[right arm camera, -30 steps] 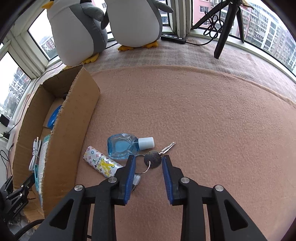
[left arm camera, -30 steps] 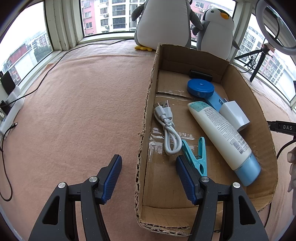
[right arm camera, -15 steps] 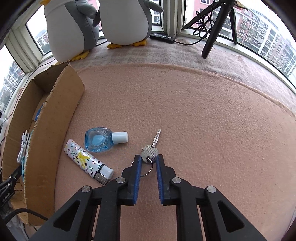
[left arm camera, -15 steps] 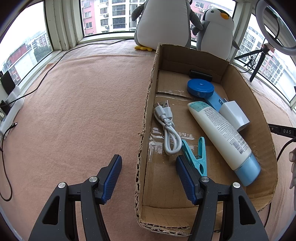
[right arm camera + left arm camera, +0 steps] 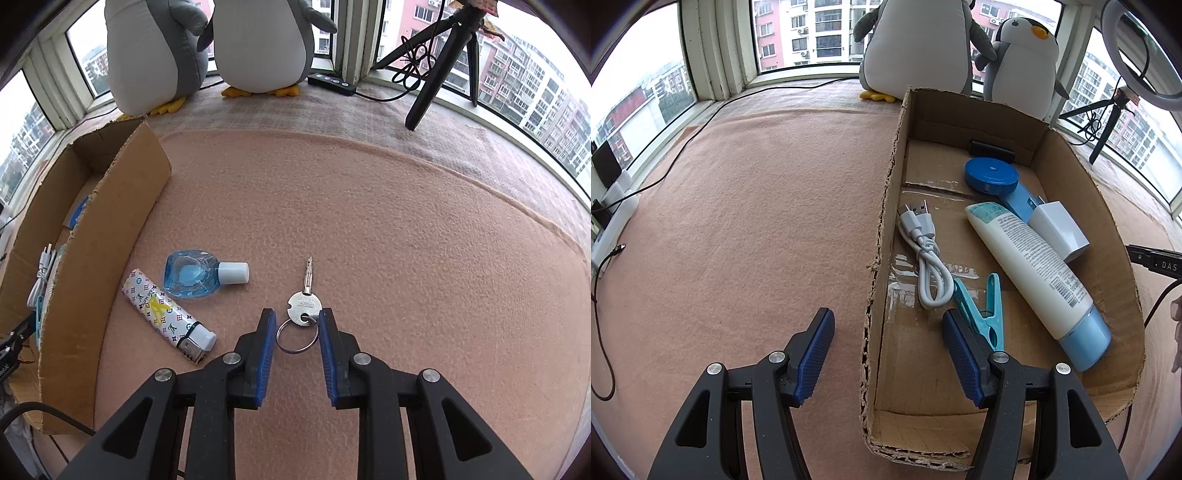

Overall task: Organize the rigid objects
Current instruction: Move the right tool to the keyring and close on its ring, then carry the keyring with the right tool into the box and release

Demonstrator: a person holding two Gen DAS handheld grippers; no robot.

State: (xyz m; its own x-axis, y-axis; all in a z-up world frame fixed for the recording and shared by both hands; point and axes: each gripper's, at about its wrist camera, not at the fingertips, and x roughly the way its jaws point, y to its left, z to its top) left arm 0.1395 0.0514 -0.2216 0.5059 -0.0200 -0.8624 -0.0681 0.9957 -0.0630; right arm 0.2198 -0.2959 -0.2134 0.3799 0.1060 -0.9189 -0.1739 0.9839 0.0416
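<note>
The key [image 5: 305, 303] is seen lying on the pink felt [image 5: 369, 221], its ring between the parted fingers of the right gripper [image 5: 297, 325]. The left gripper [image 5: 888, 332] is held wide apart astride the cardboard box [image 5: 882, 236] wall.

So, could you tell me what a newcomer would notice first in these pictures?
Probably the two big penguin toys on the window ledge, right behind the cardboard box that holds a white tube and a cable. Next, the key lying on the pink blanket between the fingers of the open right tool.
</note>
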